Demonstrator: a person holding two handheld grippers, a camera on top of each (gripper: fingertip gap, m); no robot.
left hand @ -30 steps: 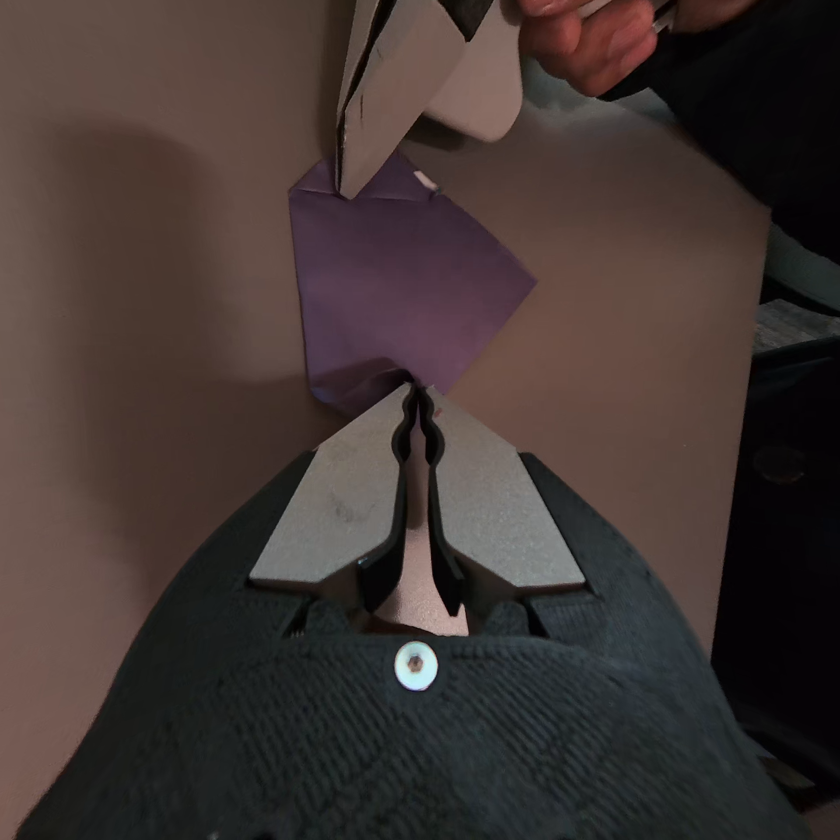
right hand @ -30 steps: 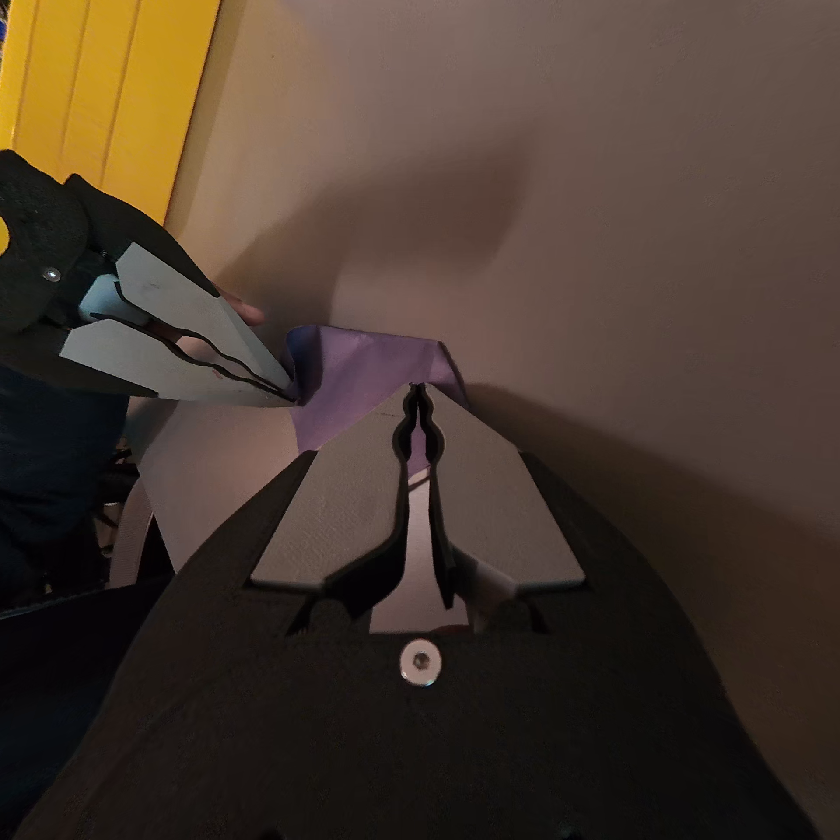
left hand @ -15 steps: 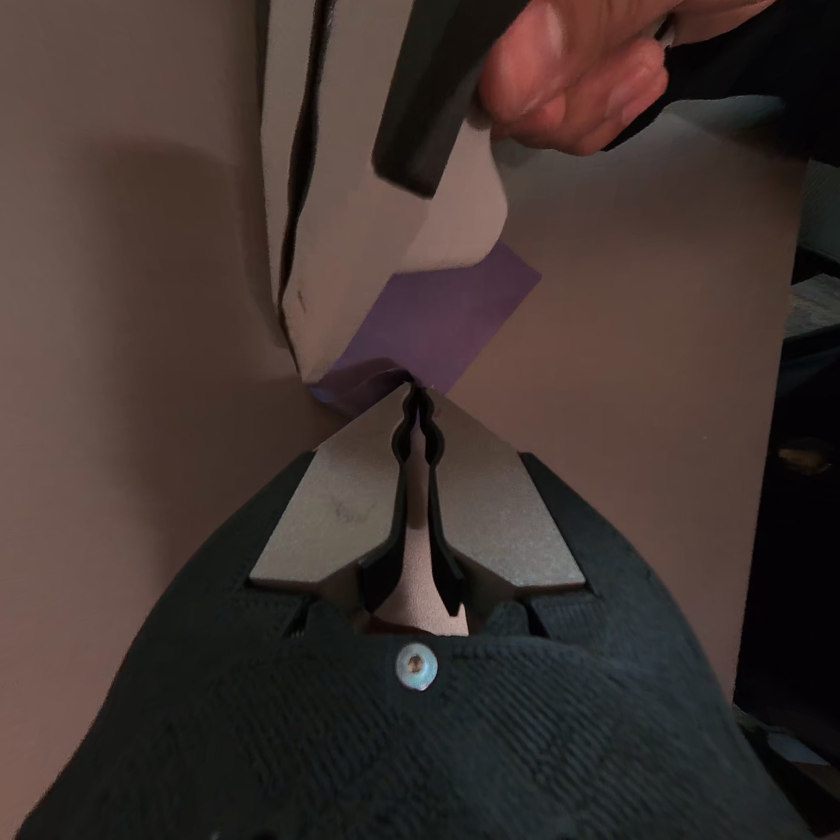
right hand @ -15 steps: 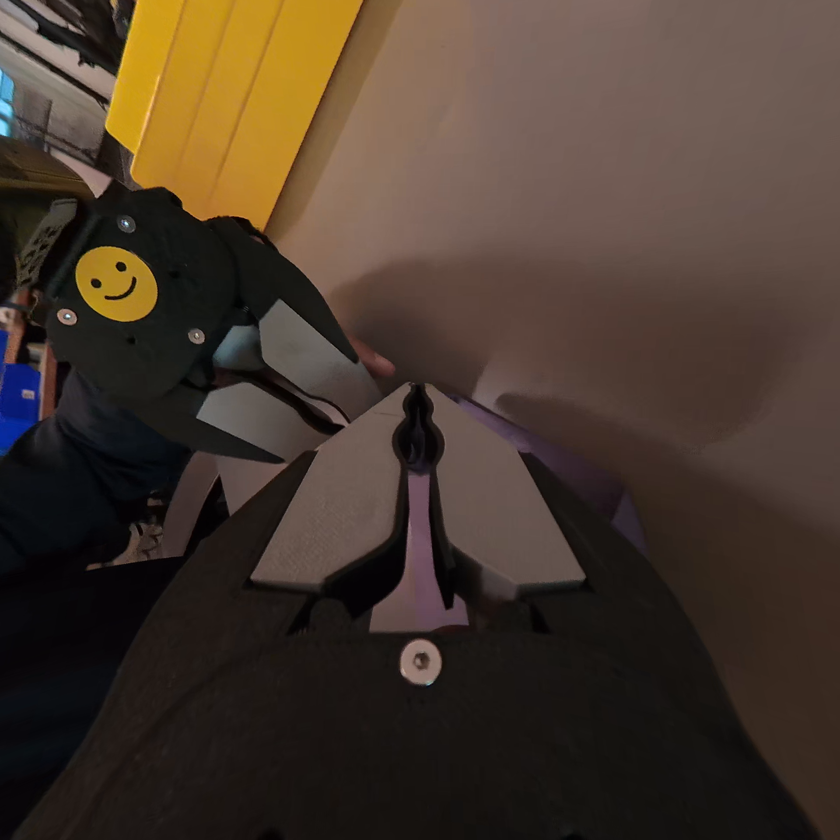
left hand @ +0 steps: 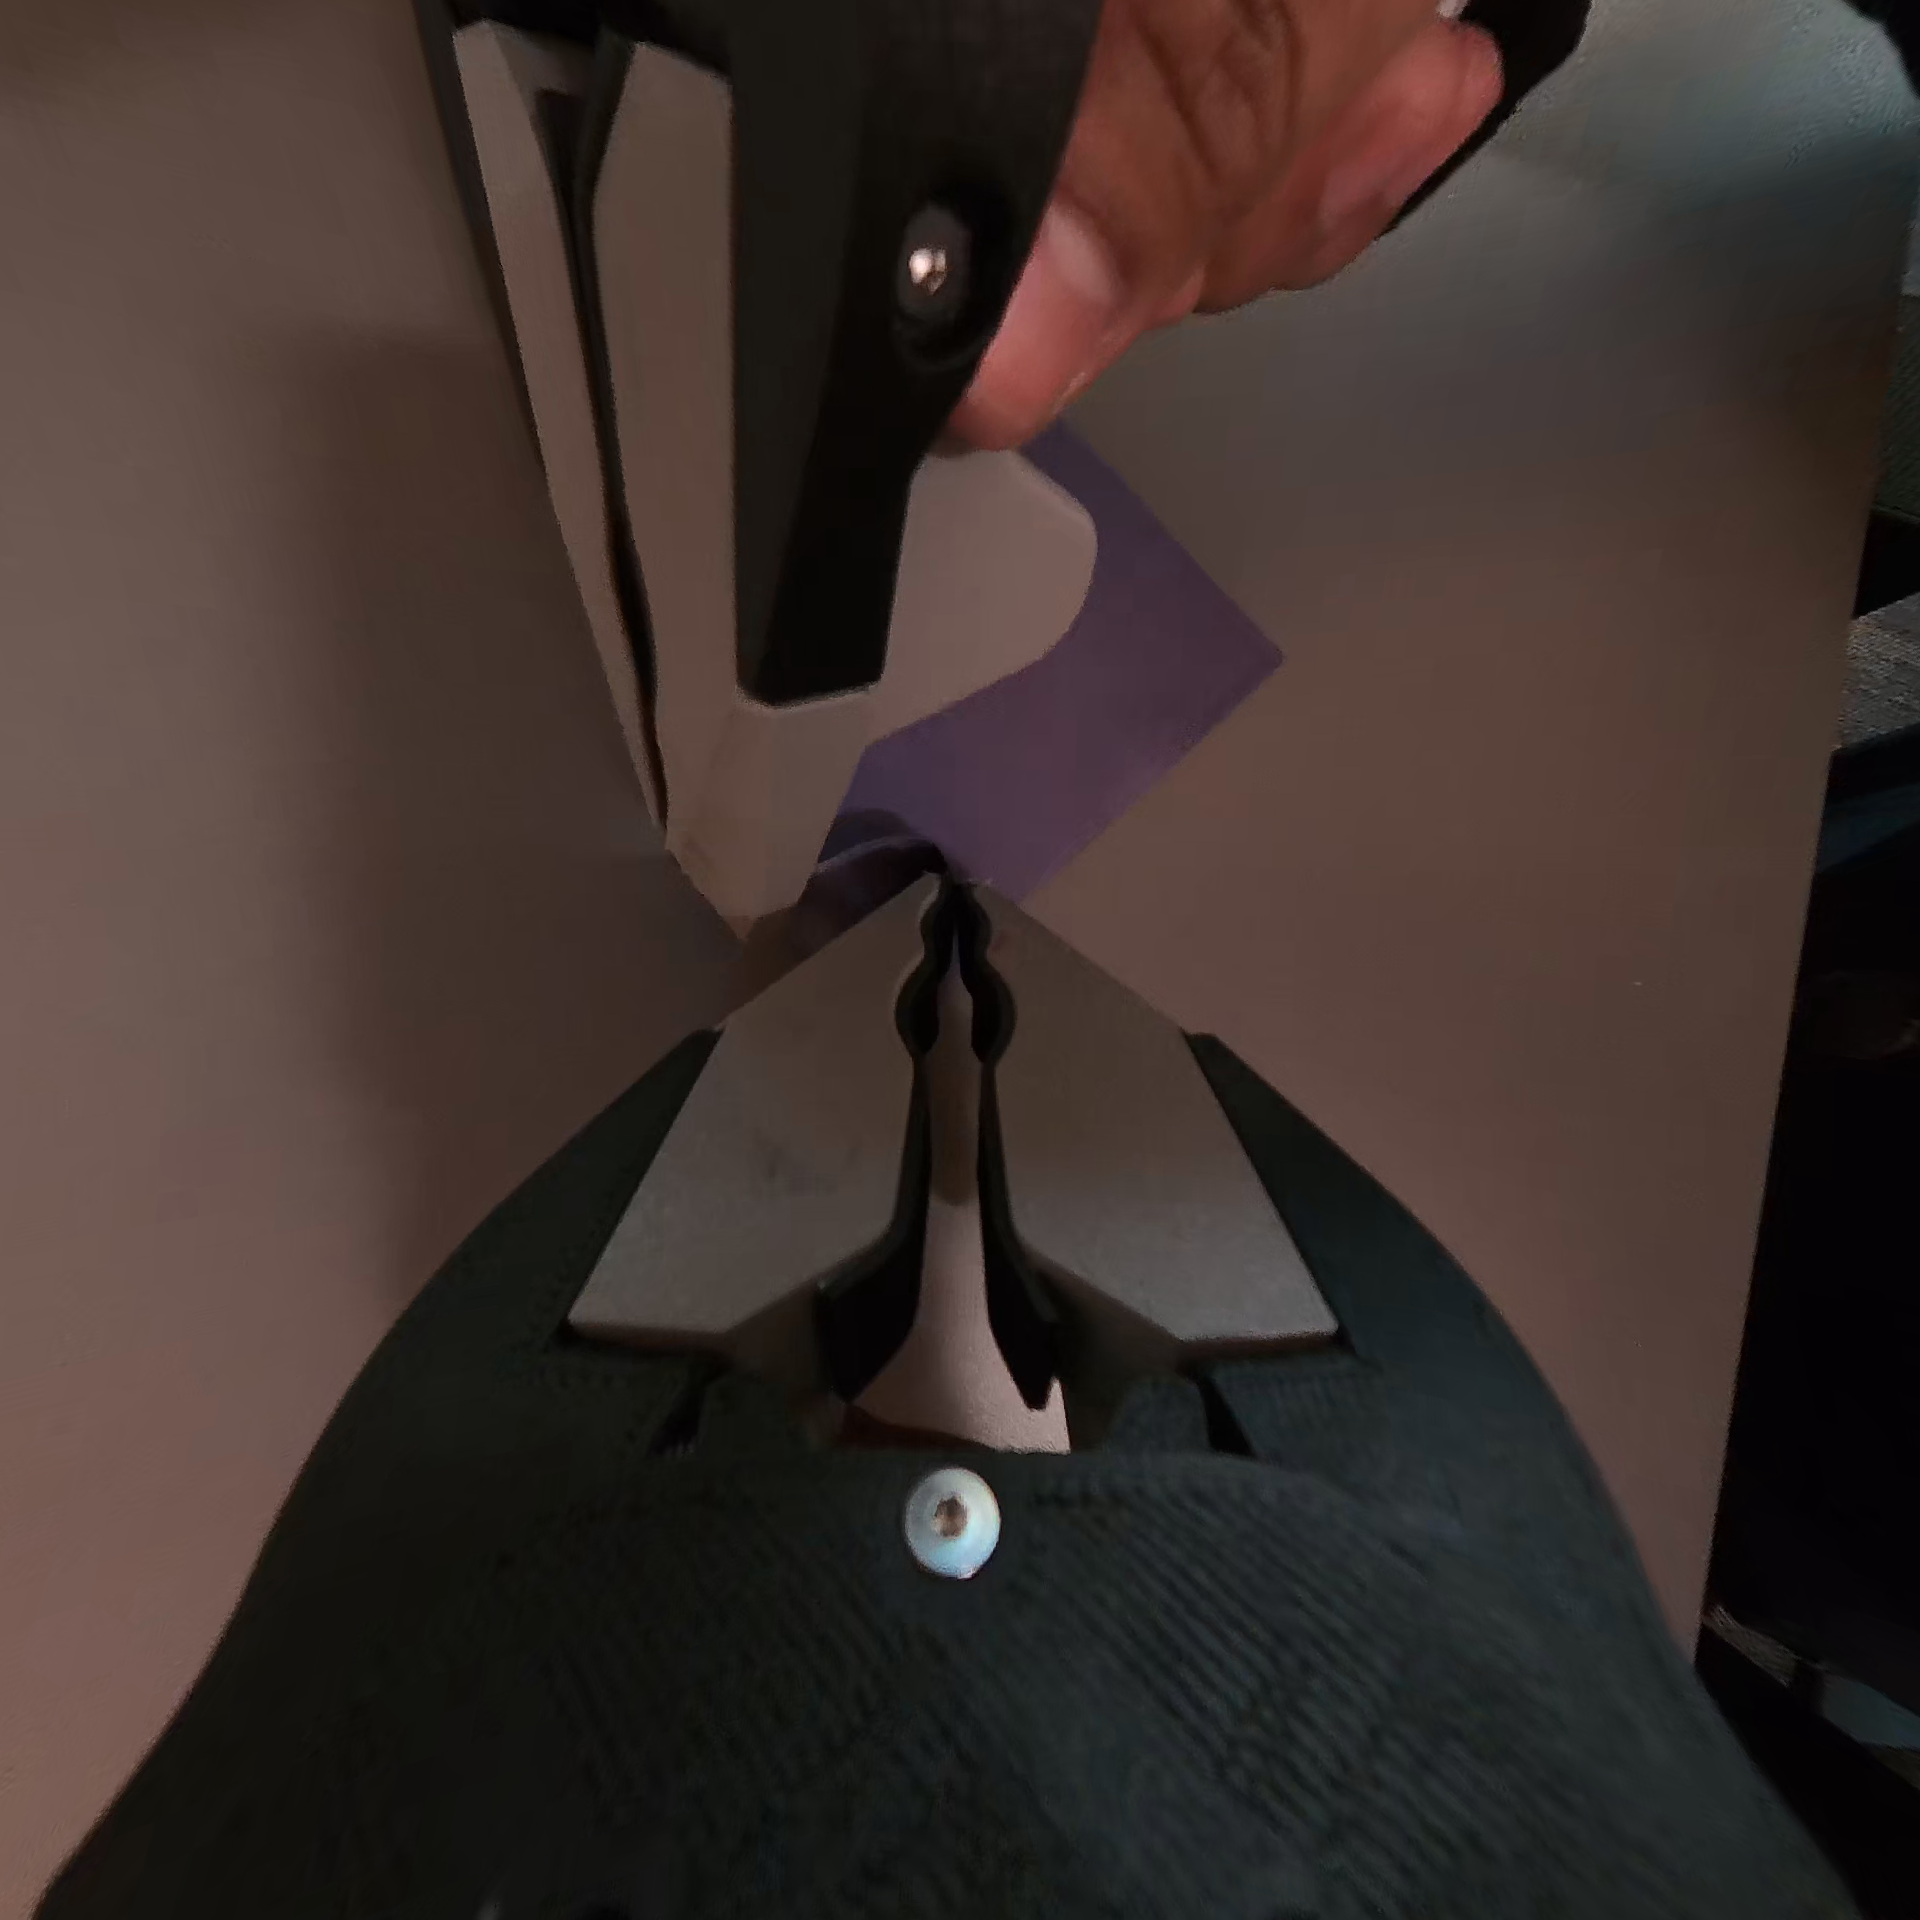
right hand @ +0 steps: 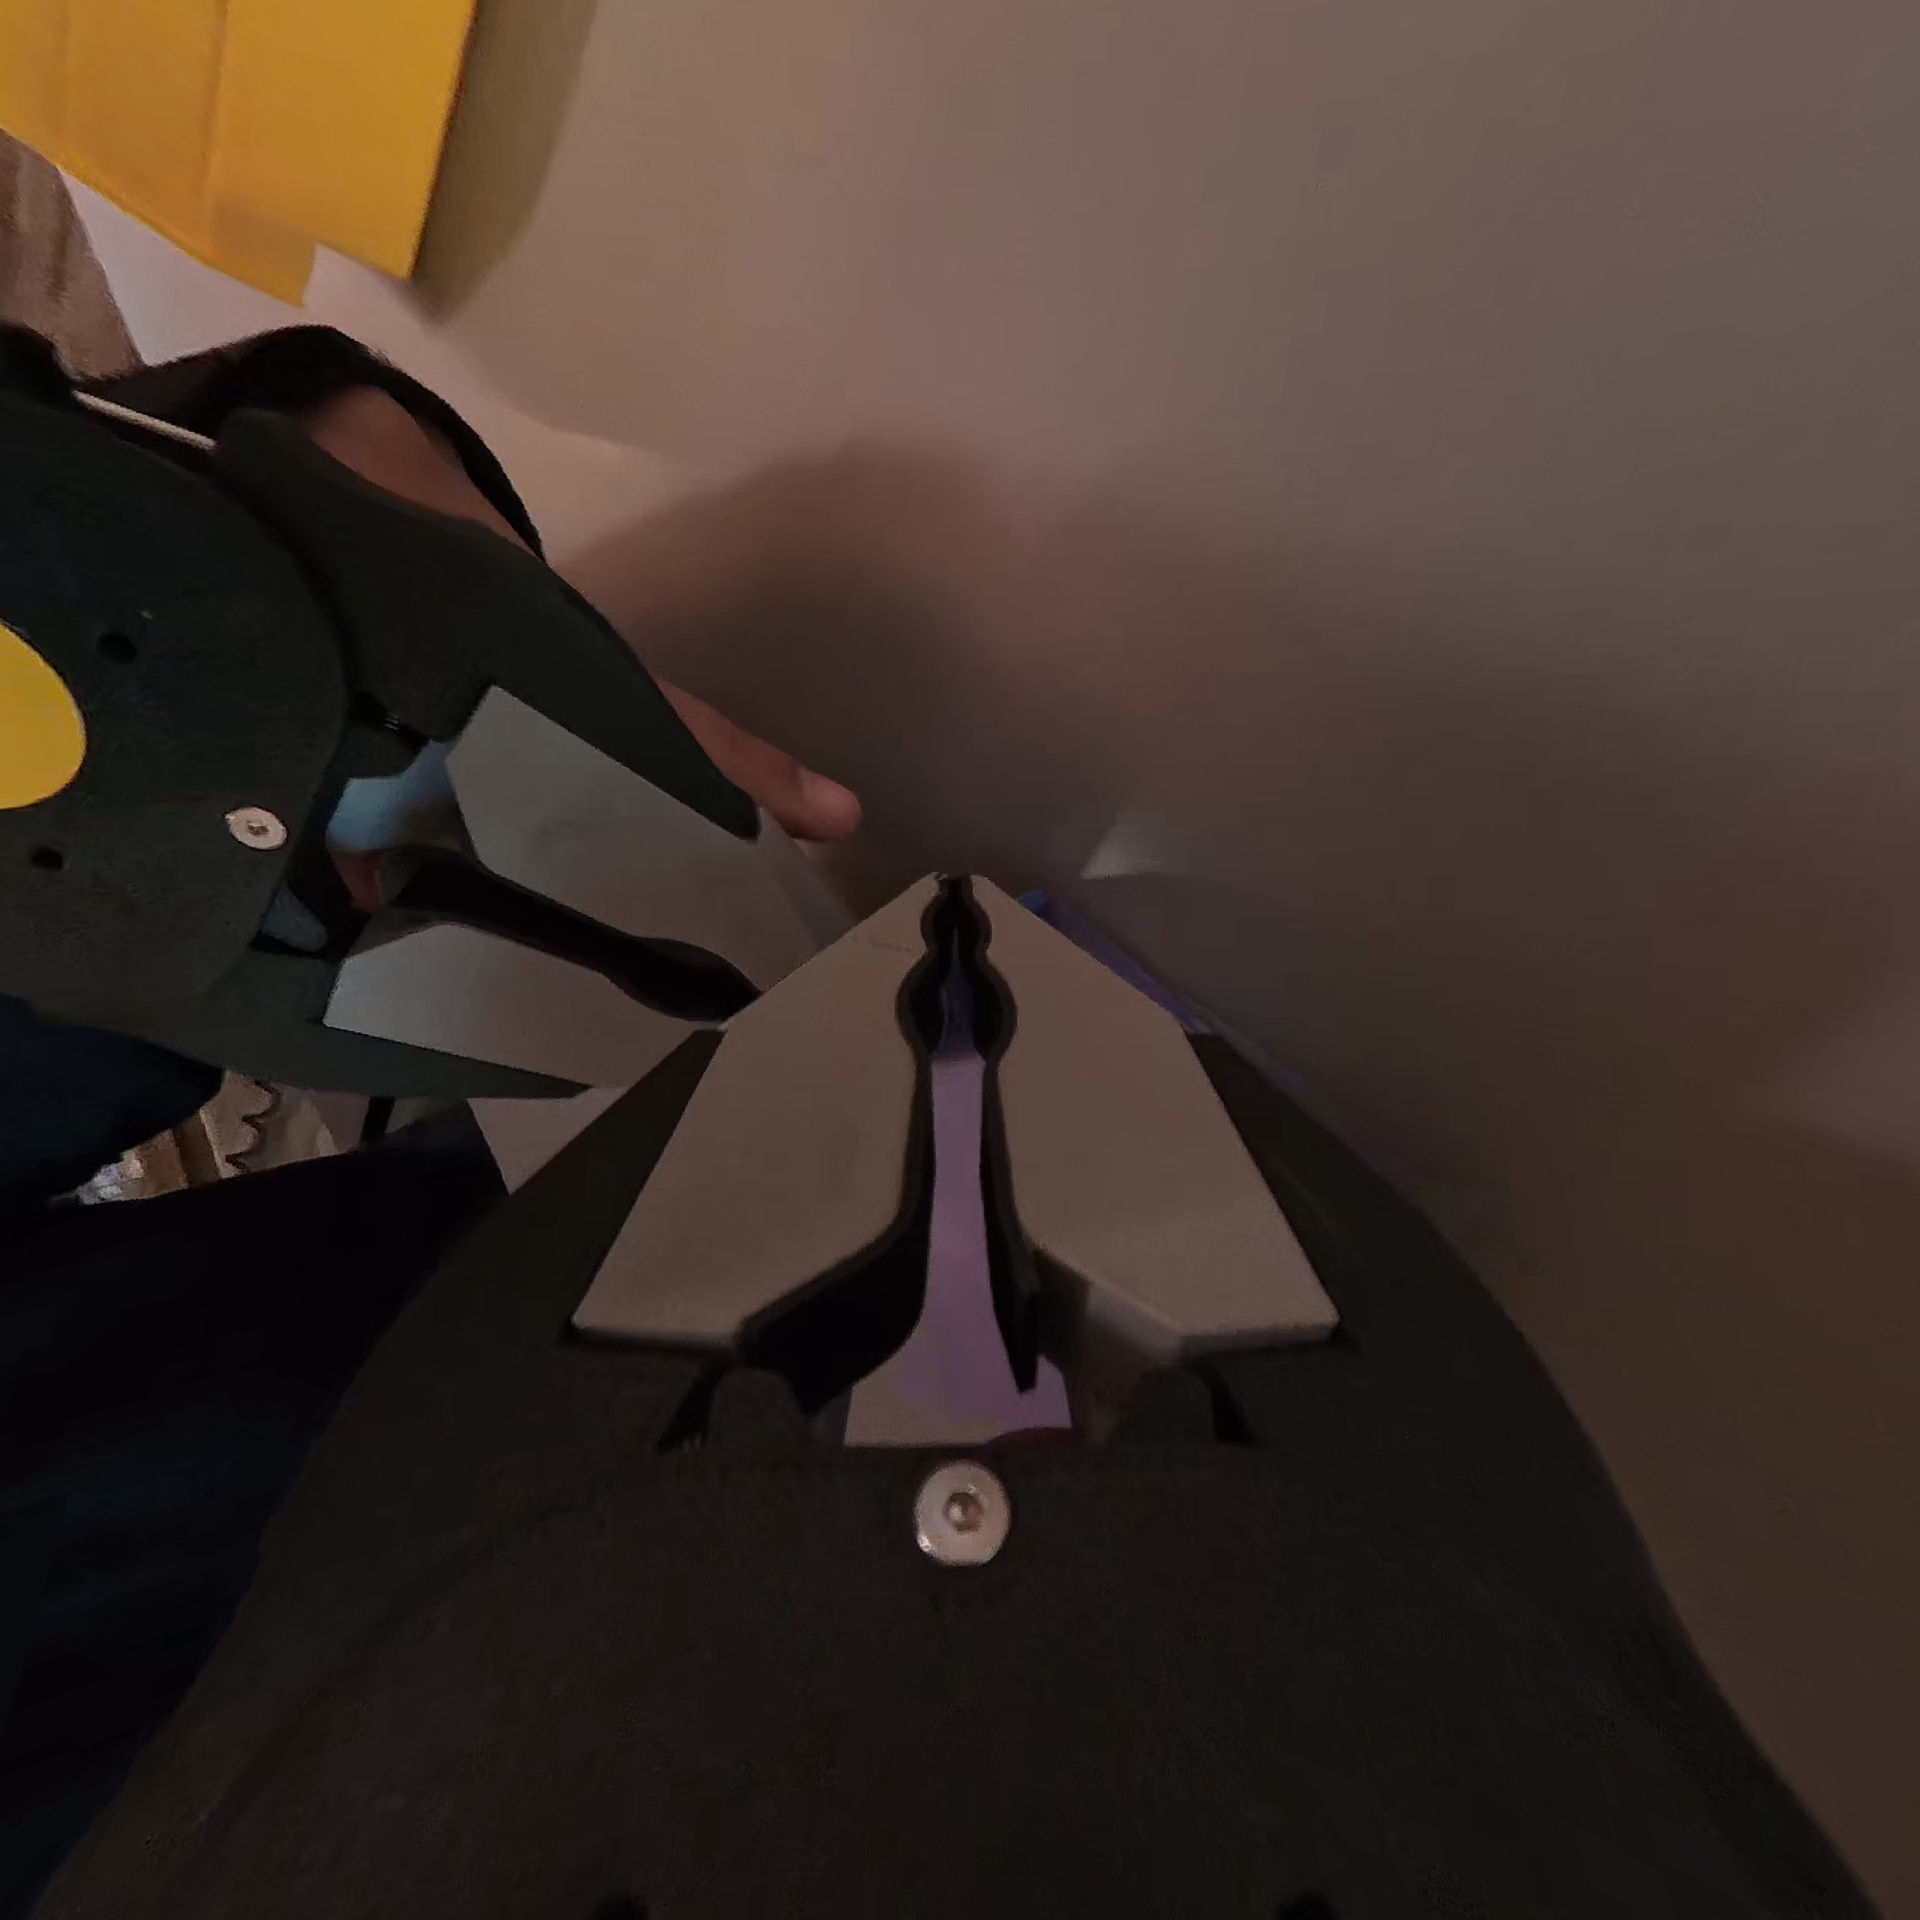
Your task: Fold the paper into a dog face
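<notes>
A purple paper [left hand: 1091, 748] lies folded on the tan table [left hand: 312, 727]. My left gripper [left hand: 954, 883] is shut, its tips pinching the paper's near, slightly curled corner. My right gripper [left hand: 691, 852] reaches down from above, shut, and covers most of the paper; its tip rests just left of the left gripper's tip. In the right wrist view my right gripper [right hand: 954, 881] is shut and lies low over the paper [right hand: 961, 1195], which shows through the gap between its fingers. The left gripper [right hand: 717, 987] meets it from the left.
A hand [left hand: 1247, 156] holds the right gripper at the top. The table's right edge [left hand: 1818, 935] drops to a dark area. A yellow panel [right hand: 208, 104] stands beyond the table at upper left in the right wrist view. Left tips to right tips: about 4 cm. The yellow panel [right hand: 208, 104] lies around 25 cm away from my right fingertips.
My right gripper has slid from the paper's far corner across the paper to the near corner beside the left gripper's tip. The left gripper has stayed on the near corner.
</notes>
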